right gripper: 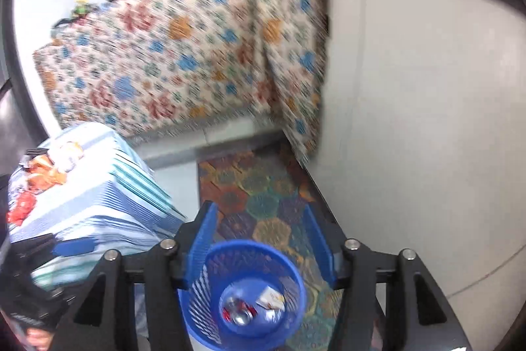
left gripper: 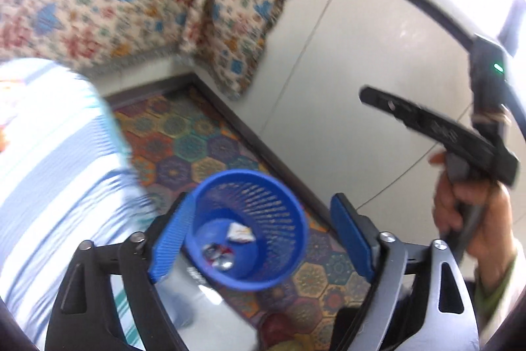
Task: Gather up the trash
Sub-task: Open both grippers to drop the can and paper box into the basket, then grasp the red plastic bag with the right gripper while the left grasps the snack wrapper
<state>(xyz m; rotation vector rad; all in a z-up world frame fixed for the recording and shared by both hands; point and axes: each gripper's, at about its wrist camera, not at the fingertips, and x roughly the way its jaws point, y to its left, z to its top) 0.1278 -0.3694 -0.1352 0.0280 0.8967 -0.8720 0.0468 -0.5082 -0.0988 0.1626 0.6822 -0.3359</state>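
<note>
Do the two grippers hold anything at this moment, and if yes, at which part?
Nothing is held. The left gripper and the right gripper both stand open and empty above the blue bin.

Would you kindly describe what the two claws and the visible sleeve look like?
Each claw, left claw and right claw, has two flat blue ribbed pads on black angular linkage arms joined by silver pins. Seen from the left wrist, the right tool's black body carries a small green light. The hand gripping it wears a pale greenish sleeve.
</note>
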